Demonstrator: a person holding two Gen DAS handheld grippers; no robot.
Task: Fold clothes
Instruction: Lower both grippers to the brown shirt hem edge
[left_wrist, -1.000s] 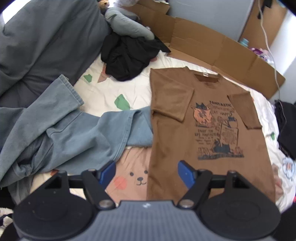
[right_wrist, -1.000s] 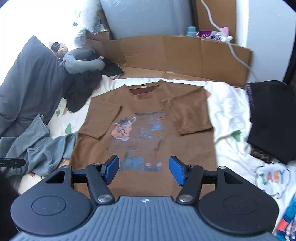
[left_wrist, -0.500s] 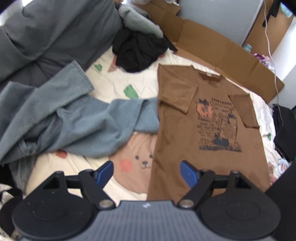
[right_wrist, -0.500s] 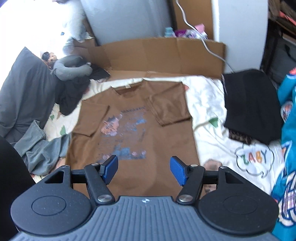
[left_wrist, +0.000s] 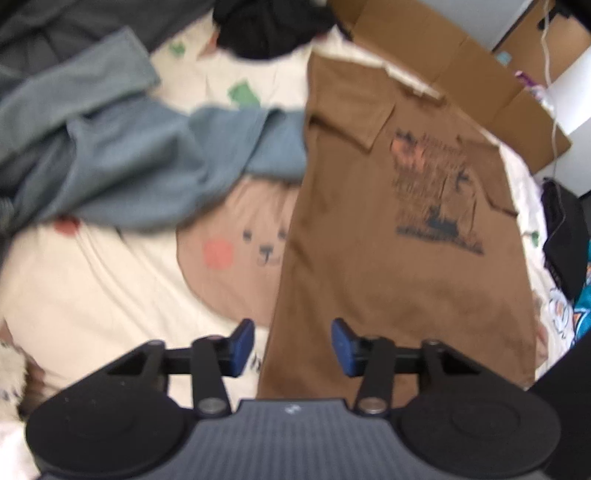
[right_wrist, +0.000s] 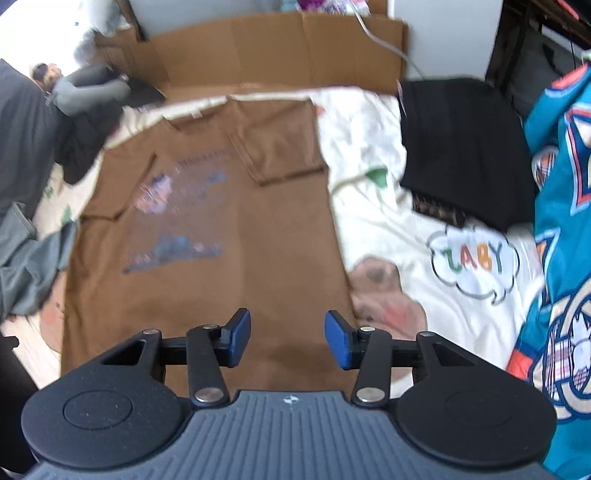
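A brown printed T-shirt lies flat on the bed, both sleeves folded inward, neck toward the cardboard. My left gripper hovers over the shirt's near left hem corner; its jaws are closing, with the shirt's side edge below the gap and no cloth pinched. In the right wrist view the same T-shirt fills the middle. My right gripper hangs over the near right hem; its jaws are closing too, with nothing pressed between the blue pads.
Blue-grey jeans lie crumpled left of the shirt, touching its edge. A black garment sits at the far left, folded dark clothes at the right, a teal jersey at the far right. Cardboard lines the wall.
Both grippers have dropped closer to the shirt's near hem and their jaws have narrowed. The right one shifted toward the shirt's right edge, the left toward its left edge.
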